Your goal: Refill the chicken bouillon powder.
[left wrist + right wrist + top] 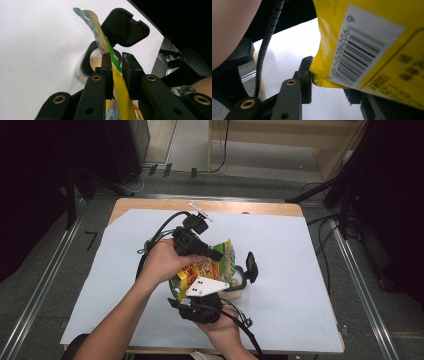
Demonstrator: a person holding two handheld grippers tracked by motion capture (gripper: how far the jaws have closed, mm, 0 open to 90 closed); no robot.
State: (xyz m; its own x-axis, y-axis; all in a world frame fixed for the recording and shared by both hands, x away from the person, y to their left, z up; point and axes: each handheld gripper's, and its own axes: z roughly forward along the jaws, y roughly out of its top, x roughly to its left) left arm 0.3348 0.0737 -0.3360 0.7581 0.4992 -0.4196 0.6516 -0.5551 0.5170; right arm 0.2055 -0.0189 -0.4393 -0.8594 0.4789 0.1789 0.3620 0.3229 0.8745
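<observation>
A yellow, red and green snack bag (216,262) hangs above the white sheet between both grippers. My left gripper (219,257) is shut on its upper edge; in the left gripper view the jaws (117,56) pinch the yellow-green film (93,23). Under the bag stands a clear jar (239,283) with a black rim (85,62), tan contents and its flip lid (125,27) open. My right gripper (194,293) sits at the bag's lower end. There its jaws (328,86) stand apart, with the barcode corner of the bag (367,37) against the left finger (305,72).
A white sheet (300,250) covers most of the wooden table (150,204). Cables trail from both grippers. Black stands and cables are on the floor at the right (345,195) and back left (120,170).
</observation>
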